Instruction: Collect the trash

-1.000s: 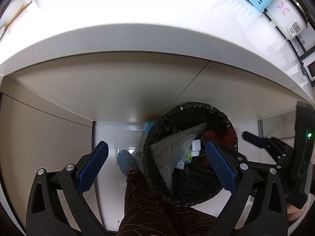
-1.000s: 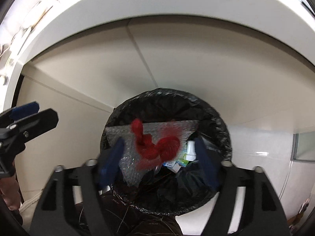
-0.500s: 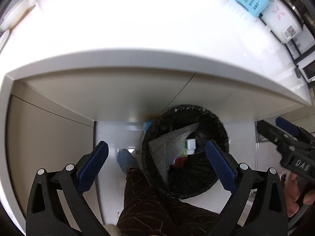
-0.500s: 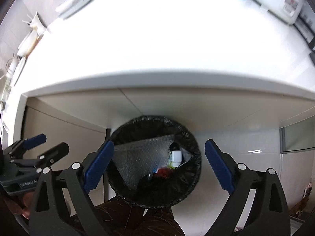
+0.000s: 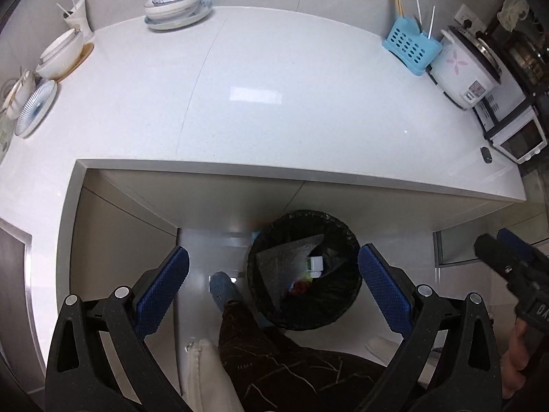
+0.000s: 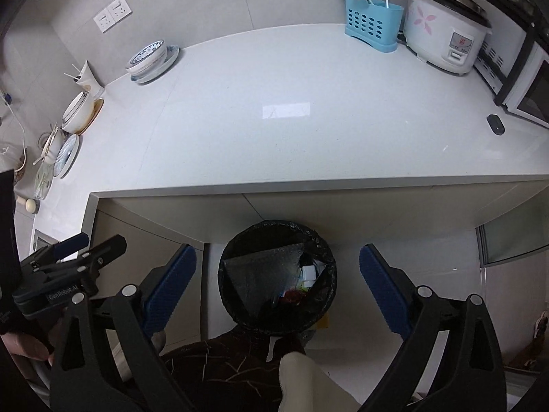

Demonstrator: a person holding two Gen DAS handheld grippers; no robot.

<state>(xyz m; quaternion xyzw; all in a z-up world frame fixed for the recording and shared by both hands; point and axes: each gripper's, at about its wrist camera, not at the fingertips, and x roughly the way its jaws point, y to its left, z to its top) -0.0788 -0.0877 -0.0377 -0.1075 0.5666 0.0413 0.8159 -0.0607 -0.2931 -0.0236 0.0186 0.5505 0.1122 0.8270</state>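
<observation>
Left gripper [image 5: 273, 283]: jaws wide, empty. Right gripper [image 6: 277, 283]: jaws wide, empty. Bin [image 6: 277, 279]: black-lined, on floor under counter [image 6: 274, 110], 6 o'clock of it. Contents: bubble wrap [image 6: 260, 274], white bottle [image 6: 308, 272], red scrap, possibly netting [image 6: 291, 296].

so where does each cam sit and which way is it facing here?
Left wrist: on the left tool, aimed steeply down past the counter at the bin; shows a leg, a foot, the right tool.
Right wrist: on the right tool, same aim; shows a leg, the left tool.
Shared: bin, counter, rice cooker.
</observation>
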